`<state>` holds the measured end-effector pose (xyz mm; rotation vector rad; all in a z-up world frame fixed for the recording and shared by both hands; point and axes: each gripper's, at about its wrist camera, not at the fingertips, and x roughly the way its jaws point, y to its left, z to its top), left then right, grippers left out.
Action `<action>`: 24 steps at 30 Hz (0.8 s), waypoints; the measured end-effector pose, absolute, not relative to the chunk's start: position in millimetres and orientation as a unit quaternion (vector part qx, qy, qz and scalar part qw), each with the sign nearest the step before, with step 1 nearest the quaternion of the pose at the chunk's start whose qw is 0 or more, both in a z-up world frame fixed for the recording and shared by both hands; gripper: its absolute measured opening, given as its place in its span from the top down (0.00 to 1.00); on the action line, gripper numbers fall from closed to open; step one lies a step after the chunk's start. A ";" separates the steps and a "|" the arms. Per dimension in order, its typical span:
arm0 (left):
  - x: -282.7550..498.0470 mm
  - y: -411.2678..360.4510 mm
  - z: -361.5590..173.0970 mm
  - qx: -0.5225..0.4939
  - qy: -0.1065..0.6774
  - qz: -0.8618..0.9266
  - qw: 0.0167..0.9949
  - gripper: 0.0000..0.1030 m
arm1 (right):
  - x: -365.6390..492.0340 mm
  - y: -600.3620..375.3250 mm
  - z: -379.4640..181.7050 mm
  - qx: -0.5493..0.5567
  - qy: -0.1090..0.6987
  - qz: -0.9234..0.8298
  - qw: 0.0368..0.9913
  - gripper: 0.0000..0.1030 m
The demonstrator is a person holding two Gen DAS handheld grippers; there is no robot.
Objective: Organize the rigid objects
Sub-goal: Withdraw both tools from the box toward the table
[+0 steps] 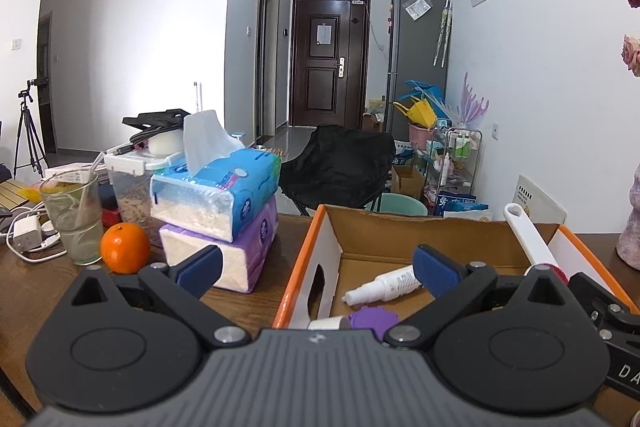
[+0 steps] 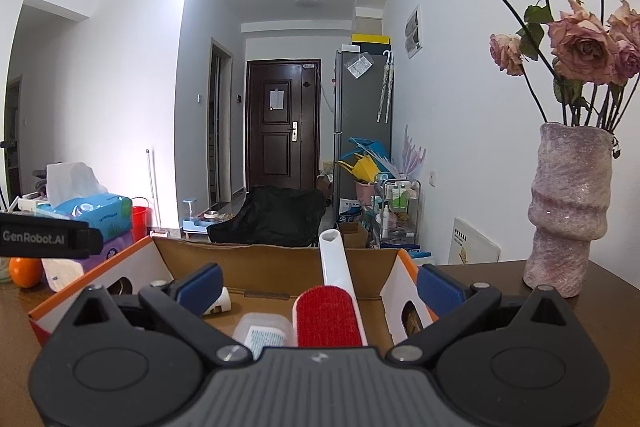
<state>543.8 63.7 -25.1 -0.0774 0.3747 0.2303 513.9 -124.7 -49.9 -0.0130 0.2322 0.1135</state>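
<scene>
An orange-rimmed cardboard box stands open on the brown table. Inside lie a white spray bottle, a purple-capped item, a clear lidded container and a red lint brush whose white handle leans on the far wall. My left gripper hovers open over the box's left wall, holding nothing. My right gripper is open above the box, the lint brush lying between and below its fingers, not gripped.
Left of the box: two stacked tissue packs, an orange, a glass, a lidded jar and charger cables. A pink vase of dried roses stands right of the box. A black chair sits behind the table.
</scene>
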 end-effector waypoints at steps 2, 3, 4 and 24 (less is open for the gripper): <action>538.4 64.7 -25.7 -0.038 0.188 0.116 0.975 0.00 | 509.0 -125.2 -50.1 -0.006 0.116 0.056 0.992 0.00; 536.0 65.0 -26.2 -0.038 0.188 0.116 0.974 0.00 | 506.4 -125.6 -49.9 -0.005 0.116 0.056 0.992 0.00; 533.0 65.7 -26.6 -0.039 0.189 0.116 0.974 0.00 | 503.9 -126.0 -49.9 -0.005 0.117 0.056 0.992 0.00; 465.7 80.3 -32.2 -0.050 0.200 0.127 0.970 0.00 | 435.4 -133.0 -53.1 0.005 0.128 0.049 0.991 0.00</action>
